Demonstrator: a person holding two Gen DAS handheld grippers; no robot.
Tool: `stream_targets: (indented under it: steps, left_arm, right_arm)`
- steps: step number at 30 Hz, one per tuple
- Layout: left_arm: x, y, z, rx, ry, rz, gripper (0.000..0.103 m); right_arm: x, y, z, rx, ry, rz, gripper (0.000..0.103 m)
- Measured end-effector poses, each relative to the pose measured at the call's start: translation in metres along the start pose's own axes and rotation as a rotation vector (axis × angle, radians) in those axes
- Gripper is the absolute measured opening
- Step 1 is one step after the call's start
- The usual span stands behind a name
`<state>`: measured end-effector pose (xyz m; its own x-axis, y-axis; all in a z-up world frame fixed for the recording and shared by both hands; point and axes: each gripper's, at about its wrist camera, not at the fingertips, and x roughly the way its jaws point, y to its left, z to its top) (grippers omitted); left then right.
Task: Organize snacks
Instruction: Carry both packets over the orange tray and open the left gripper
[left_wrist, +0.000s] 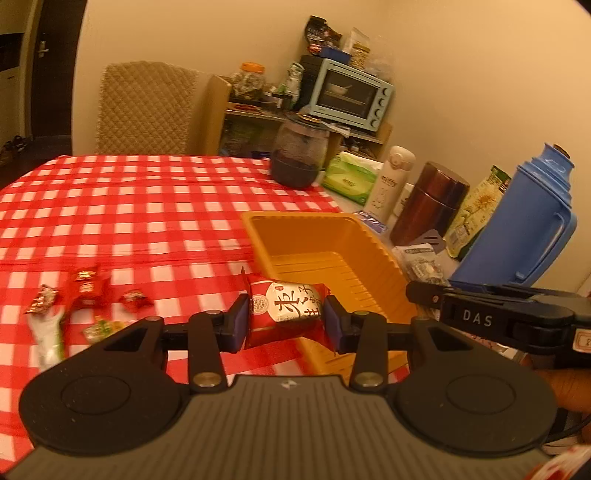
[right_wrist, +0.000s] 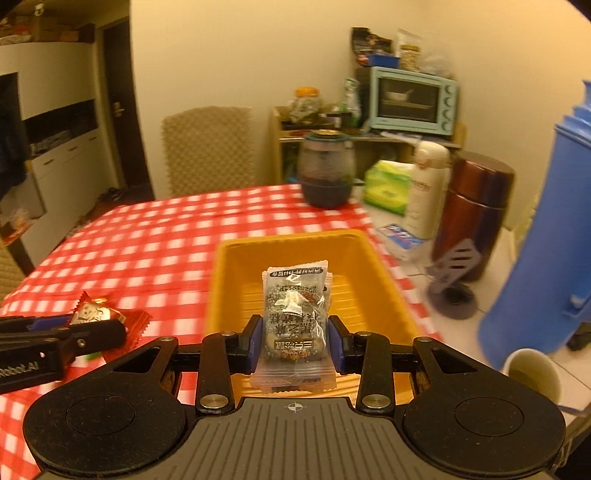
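L gripper (left_wrist: 286, 319) is clamping a glossy red foil snack packet (left_wrist: 284, 314) w/ crimped ends, holding it above the checked plastic tablecloth (left_wrist: 147, 206) at the near-left corner of the ribbed orange plastic tray (left_wrist: 369, 254). R gripper (right_wrist: 294, 339) is pinching a clear crinkly snack pouch (right_wrist: 295, 314) upright over the tray's near rim. More small wrapped snacks (left_wrist: 85, 291) are lying left on the cloth.

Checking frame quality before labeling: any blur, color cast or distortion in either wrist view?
Left wrist view: warm orange cast, strong fisheye bending, loose snacks at left smeared by motion; red packet in the left gripper sharp. Right wrist view: same cast, checkered tablecloth and shelf blurred; clear packet in the right gripper readable.
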<state>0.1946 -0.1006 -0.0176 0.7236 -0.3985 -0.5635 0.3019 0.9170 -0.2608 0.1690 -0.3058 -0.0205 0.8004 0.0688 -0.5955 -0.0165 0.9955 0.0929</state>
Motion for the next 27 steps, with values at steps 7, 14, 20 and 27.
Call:
stream_targets:
  steps: [7,14,20,27]
  left_arm:
    - [0.042,-0.03,-0.002,0.035,0.046,-0.043,0.039]
    - [0.069,-0.04,-0.006,0.051,0.088,-0.061,0.045]
    - [0.065,-0.029,-0.008,0.046,0.078,-0.018,0.049]
    - [0.047,-0.004,-0.012,-0.011,0.069,0.037,0.051]
  right_arm:
    - [0.017,-0.039,-0.008,0.06,0.028,-0.015,0.037]
    - [0.028,-0.054,-0.015,0.094,0.05,-0.025,0.037]
    - [0.034,-0.057,-0.017,0.101,0.057,-0.014,0.037]
    - [0.042,-0.051,-0.017,0.102,0.061,0.015,0.037]
